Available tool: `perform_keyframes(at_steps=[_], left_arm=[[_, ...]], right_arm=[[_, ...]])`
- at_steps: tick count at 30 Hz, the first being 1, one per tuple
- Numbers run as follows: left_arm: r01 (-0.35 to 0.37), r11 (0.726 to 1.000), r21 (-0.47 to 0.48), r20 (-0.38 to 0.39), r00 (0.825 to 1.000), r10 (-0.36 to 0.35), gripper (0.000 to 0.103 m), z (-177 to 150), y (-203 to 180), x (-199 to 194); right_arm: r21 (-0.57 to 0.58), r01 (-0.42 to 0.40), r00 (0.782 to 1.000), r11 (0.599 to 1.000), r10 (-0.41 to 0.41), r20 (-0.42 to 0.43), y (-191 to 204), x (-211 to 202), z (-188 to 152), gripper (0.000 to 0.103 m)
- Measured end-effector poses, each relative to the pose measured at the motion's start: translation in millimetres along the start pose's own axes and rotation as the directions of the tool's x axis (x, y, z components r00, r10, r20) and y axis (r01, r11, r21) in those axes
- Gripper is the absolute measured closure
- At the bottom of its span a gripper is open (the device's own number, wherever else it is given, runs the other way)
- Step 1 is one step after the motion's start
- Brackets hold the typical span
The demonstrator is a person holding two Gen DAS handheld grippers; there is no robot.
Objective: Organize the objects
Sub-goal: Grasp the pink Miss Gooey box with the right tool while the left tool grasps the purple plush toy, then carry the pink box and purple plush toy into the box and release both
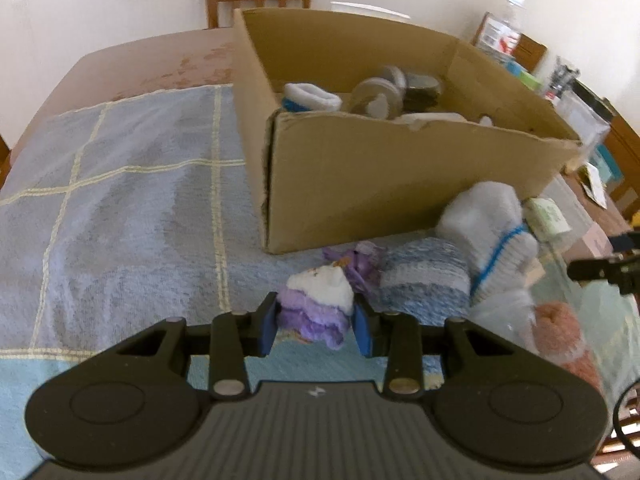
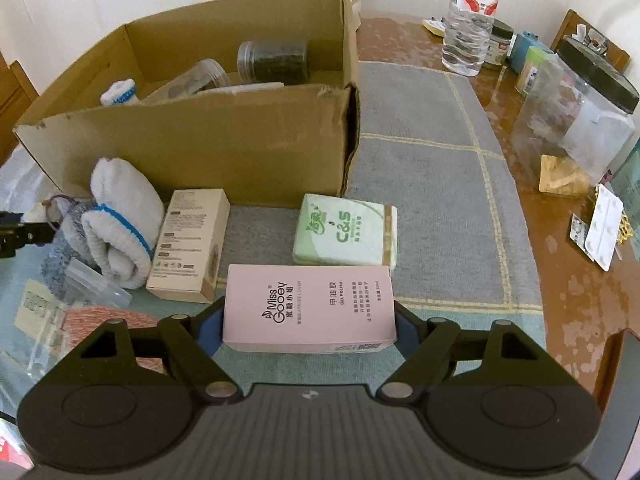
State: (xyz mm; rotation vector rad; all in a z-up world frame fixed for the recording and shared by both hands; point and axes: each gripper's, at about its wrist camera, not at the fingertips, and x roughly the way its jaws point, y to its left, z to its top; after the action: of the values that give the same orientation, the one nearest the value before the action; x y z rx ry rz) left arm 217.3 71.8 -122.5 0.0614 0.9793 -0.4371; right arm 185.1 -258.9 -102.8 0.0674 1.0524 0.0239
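My left gripper [image 1: 316, 326] is shut on a purple and white rolled sock [image 1: 316, 304], just above the blue checked cloth [image 1: 132, 184]. My right gripper [image 2: 309, 326] is shut on a pink Miss Gooey box [image 2: 308, 306]. An open cardboard box [image 1: 400, 176] stands ahead in the left wrist view and also shows in the right wrist view [image 2: 224, 140]; it holds jars [image 2: 276, 60] and a white and blue sock [image 2: 119, 93]. A blue knit sock roll [image 1: 424, 280] and a white glove bundle [image 1: 492, 236] lie in front of the box.
A beige carton [image 2: 190, 244] and a green tissue pack [image 2: 346, 232] lie in front of the box. A water bottle [image 2: 470, 20], a big clear jar with a black lid [image 2: 576, 108], small jars and blister packs [image 2: 604, 226] crowd the right side. A pink knit item [image 1: 560, 328] lies in plastic.
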Motion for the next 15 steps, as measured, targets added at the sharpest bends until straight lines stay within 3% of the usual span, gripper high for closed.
perform_keyframes(at_steps=[5,15], left_arm=[[0.014,0.998,0.068,-0.028,1.0,-0.012,0.066,2,-9,-12],[0.002,0.99,0.139,-0.007,1.0,-0.001,0.069,13,-12,-41]], right_arm=[[-0.017,-0.033,0.999,0.999,0.033,-0.013,-4,-14,6,0.019],[-0.126,-0.047,0.999,0.991,0.047,-0.006,4,-34,15,0.019]])
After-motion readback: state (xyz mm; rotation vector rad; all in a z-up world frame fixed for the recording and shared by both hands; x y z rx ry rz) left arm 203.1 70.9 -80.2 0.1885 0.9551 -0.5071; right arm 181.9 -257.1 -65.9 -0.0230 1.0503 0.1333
